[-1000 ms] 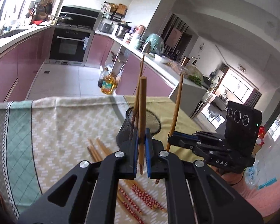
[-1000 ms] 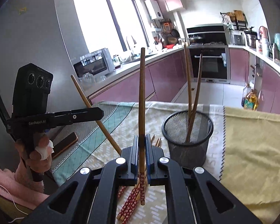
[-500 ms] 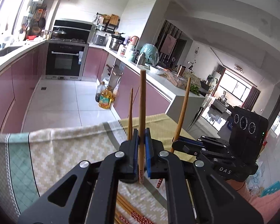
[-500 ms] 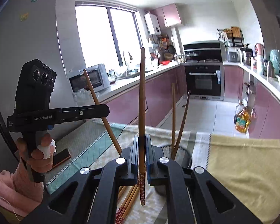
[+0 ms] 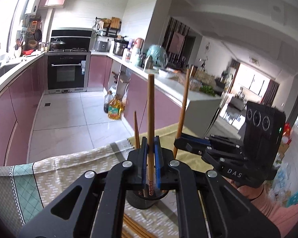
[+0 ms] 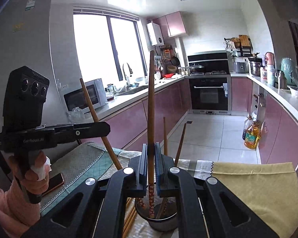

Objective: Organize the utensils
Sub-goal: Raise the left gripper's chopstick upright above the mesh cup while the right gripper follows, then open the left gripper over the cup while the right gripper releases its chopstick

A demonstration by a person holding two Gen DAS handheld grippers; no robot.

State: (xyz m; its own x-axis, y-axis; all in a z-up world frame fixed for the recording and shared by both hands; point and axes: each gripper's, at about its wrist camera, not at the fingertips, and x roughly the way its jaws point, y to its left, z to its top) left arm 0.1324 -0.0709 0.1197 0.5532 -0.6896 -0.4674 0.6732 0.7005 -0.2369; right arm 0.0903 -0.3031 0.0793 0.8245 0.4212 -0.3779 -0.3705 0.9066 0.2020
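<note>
Chopstick (image 5: pixel 150 119) upright — clamped between tongs (image 5: pixel 150 154).

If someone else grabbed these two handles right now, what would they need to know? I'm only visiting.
Left gripper: shut on one chopstick, held upright above the mesh cup.
Right gripper: shut on another chopstick, upright, its patterned tip over the cup's mouth.
Done: two chopsticks already stand in the cup.
Left: lower both held sticks into the cup and let go, then collect the loose chopsticks lying on the tablecloth beside the cup.
A phone lies on the cloth near the left hand.
</note>
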